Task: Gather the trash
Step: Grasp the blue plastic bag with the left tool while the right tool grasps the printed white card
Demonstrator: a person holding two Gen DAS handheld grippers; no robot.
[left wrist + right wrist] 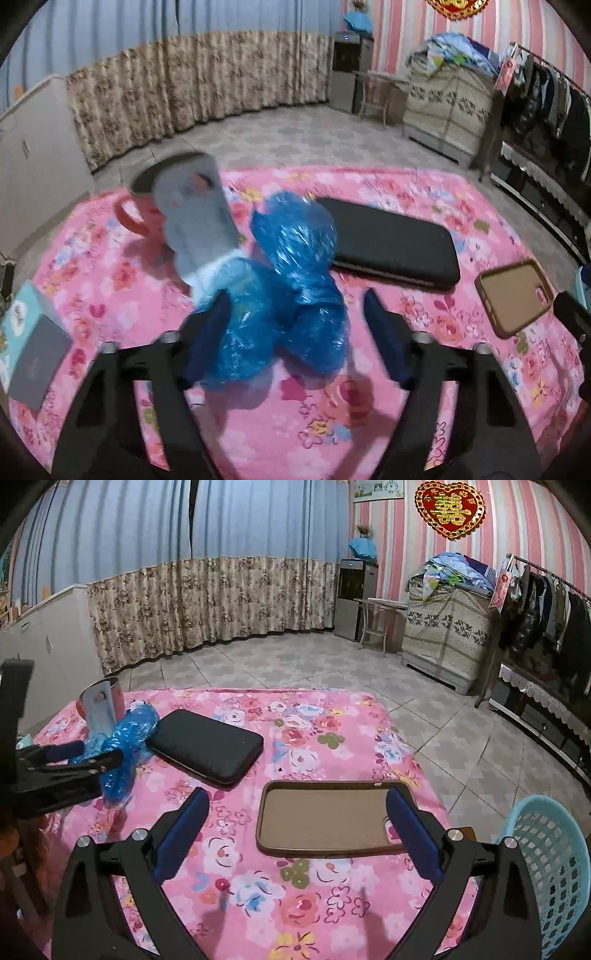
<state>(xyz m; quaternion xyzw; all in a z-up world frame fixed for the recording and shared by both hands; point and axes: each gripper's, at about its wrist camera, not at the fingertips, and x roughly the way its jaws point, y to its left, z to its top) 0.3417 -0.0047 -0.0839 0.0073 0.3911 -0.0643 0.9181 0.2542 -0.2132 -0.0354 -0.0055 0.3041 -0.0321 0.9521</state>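
Note:
A crumpled blue plastic wrapper (pixel 291 295) with a grey card tag (pixel 195 221) on its far end lies on the pink floral tablecloth (pixel 277 424). My left gripper (pixel 295 317) is open, its blue-padded fingers on either side of the wrapper; the left finger touches it, the right finger stands apart. The same wrapper (pixel 122 749) and the left gripper (pixel 85 755) show at the left of the right wrist view. My right gripper (pixel 299 812) is open and empty, low over a brown phone case (pixel 325 816).
A black phone (pixel 391 243) lies behind the wrapper. A red mug (pixel 140 218) stands at the far left. A small box (pixel 33 347) sits at the left edge. A light blue basket (pixel 554 867) stands off the table's right side.

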